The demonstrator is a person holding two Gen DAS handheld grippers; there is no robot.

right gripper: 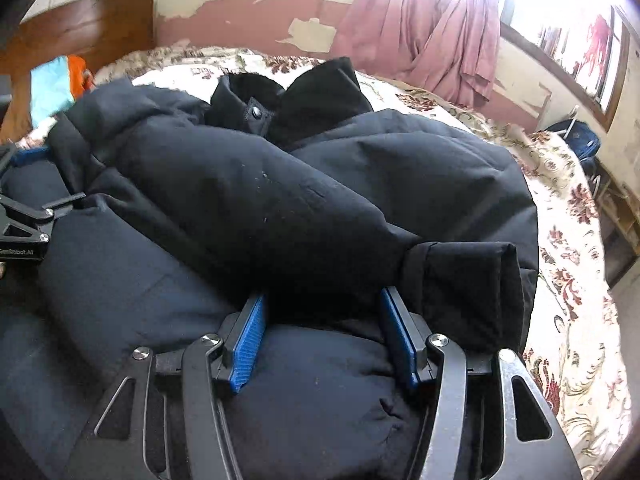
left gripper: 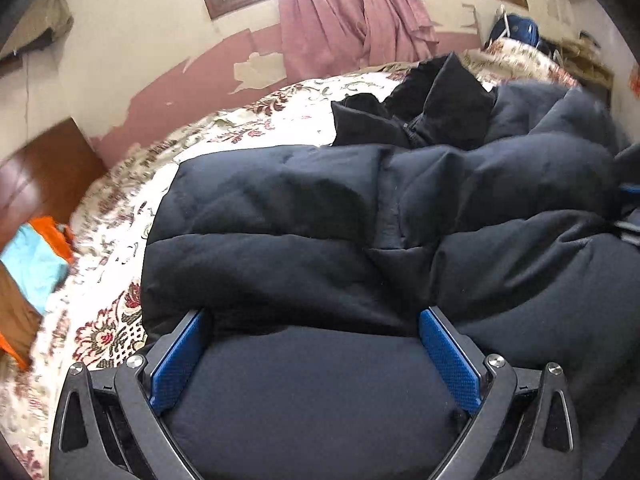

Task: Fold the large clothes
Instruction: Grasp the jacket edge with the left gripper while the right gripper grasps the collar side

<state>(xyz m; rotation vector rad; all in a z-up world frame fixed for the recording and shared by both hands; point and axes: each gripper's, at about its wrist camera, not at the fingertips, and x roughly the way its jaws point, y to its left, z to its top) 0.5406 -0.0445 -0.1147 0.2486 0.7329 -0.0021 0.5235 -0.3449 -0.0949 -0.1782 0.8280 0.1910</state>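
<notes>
My left hand-held gripper [left gripper: 314, 322] stands wide open, its blue pads [left gripper: 178, 356] spread apart with a puffy fold of the dark padded jacket [left gripper: 320, 216] bulging up between them. The padding touches the inner face of each pad, but I cannot tell whether they squeeze it. My right hand-held gripper [right gripper: 322, 312] is also parted, somewhat narrower, with quilted padding swelling between its blue pads [right gripper: 248, 344]; the tips reach under the sleeve [right gripper: 280, 204] that lies across the jacket body, and its cuff [right gripper: 468, 268] sits just right of the right pad. No earlier picture, so I judge only the gap: the pads look slack against the fabric, not clamped.

The jacket lies bunched on the bed, on a floral bedspread [left gripper: 116, 332], collar [right gripper: 288, 96] toward the far side. To its left, the left view shows a broad strip of free bedspread running to the bed's edge, with a wooden headboard [left gripper: 44, 168] and an orange and light-blue bundle [left gripper: 36, 256] beyond. The right view shows free bedspread [right gripper: 576, 320] curving round the jacket's right side to the bed's edge.

Only the right view shows the snap on the collar tab [right gripper: 256, 111] and the left hand-held gripper's frame [right gripper: 28, 220] at its left border. The pink curtain [left gripper: 344, 16] hangs behind the bed.
</notes>
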